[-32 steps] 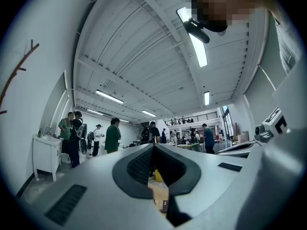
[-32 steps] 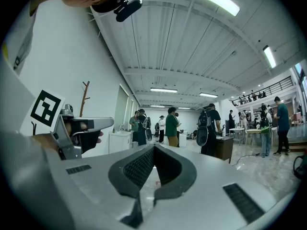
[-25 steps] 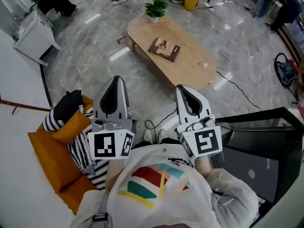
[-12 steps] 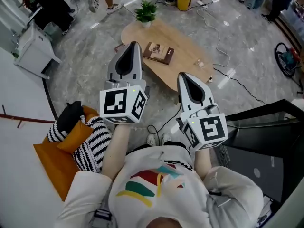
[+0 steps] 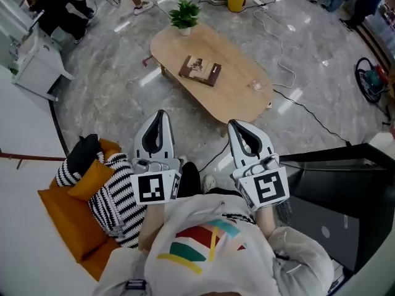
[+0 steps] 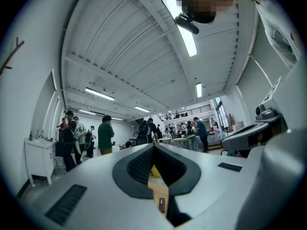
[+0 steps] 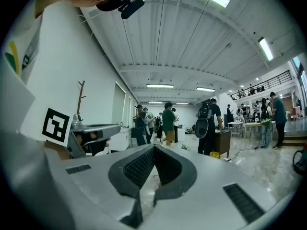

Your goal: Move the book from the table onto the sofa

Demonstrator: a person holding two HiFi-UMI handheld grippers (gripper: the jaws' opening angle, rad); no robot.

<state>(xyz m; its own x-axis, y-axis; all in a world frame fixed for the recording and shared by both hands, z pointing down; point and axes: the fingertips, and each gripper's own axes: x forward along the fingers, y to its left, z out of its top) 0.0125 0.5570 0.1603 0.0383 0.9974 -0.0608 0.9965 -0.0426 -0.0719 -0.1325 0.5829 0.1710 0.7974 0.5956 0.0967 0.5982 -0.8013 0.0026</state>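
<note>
head view: approach step, nothing is picked up yet. the brown rectangular book (image 5: 200,70) lies flat mid-table on the oval light-wood table (image 5: 244,88), away from its edges and well apart from both claws. the left gripper (image 5: 160,112) and right gripper (image 5: 235,124) are near the torso. next move calls for reaching across the open grey stone floor (image 5: 117,97) and opening the jaws. the orange fabric sofa (image 5: 58,211) is at left.
left gripper view: jaws together, empty.
right gripper view: jaws together, empty.

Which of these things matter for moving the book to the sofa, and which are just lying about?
Part of the job: book, table, sofa, left gripper and right gripper, both shut and empty.

Just lying about: potted plant, yellow bin, striped cushion.
</note>
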